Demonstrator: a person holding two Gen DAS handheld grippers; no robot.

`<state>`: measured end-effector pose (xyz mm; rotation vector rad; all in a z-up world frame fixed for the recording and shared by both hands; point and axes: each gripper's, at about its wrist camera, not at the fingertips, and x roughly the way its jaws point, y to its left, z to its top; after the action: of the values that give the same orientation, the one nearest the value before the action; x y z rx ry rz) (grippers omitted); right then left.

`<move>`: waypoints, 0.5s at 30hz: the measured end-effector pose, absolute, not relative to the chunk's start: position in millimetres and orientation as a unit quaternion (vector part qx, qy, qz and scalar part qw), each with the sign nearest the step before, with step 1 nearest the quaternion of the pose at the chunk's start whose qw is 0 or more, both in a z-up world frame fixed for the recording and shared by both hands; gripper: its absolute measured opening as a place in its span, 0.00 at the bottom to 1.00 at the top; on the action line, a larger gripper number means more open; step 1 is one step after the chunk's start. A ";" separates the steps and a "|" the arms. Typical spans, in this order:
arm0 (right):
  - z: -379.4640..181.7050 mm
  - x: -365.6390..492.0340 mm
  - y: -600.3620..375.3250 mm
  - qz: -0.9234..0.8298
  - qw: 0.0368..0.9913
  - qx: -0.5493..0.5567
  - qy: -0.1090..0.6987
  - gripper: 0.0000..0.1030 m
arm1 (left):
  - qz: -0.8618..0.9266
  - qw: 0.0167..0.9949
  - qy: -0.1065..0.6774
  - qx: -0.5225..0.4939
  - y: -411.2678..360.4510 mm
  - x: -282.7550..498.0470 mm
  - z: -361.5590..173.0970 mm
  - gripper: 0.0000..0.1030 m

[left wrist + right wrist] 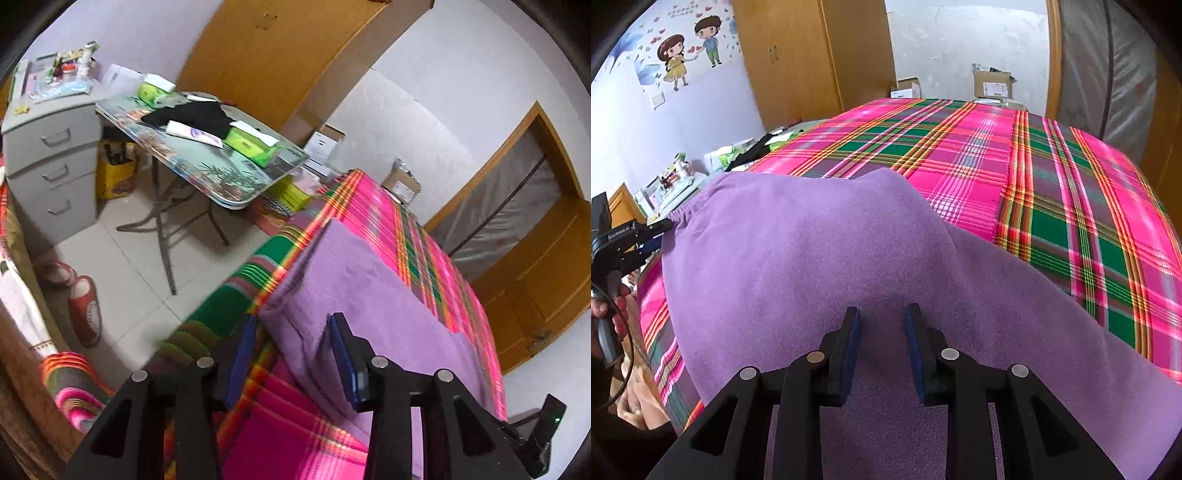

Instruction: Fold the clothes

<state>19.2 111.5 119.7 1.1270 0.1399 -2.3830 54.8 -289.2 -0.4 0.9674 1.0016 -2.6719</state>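
The purple garment [820,258] lies spread on the plaid bed cover [1052,192]. The right gripper [881,317] sits over its middle, jaws partly apart, with cloth under them, and I cannot tell if they pinch it. The left gripper [291,325] stands open around the garment's corner, not squeezing it. Only the left view shows a folding tabletop [207,162] and red slippers [86,306] past the bed. The garment's near end is cut off.
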 end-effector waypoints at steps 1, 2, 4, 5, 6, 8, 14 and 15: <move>119.7 19.0 111.7 -0.874 0.249 0.414 0.051 0.26 | -0.884 0.062 0.335 0.320 -290.4 54.0 -1.1 0.41; 119.7 18.8 111.8 -0.874 0.249 0.414 0.051 0.26 | -0.884 0.062 0.335 0.321 -290.6 51.9 -0.8 0.41; 119.7 18.6 112.2 -0.874 0.249 0.414 0.050 0.26 | -0.883 0.060 0.334 0.324 -288.3 47.9 -0.2 0.41; 119.7 18.7 112.3 -0.874 0.249 0.414 0.049 0.26 | -0.883 0.062 0.332 0.325 -287.1 46.5 0.3 0.41; 119.8 18.7 112.3 -0.874 0.250 0.414 0.049 0.26 | -0.884 0.063 0.331 0.325 -286.0 45.3 0.7 0.41; 120.0 18.5 112.3 -0.874 0.250 0.414 0.047 0.26 | -0.884 0.066 0.326 0.328 -284.3 44.2 1.2 0.41; 119.7 18.3 111.8 -0.874 0.250 0.414 0.045 0.26 | -0.878 0.056 0.343 0.329 -286.0 49.7 0.2 0.38; 119.5 18.4 111.5 -0.874 0.250 0.414 0.045 0.26 | -0.876 0.054 0.348 0.330 -286.5 51.1 -1.1 0.38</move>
<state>18.4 111.5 119.5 1.1282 0.1224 -2.3795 51.1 -286.5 -1.1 1.0035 1.0567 -2.6611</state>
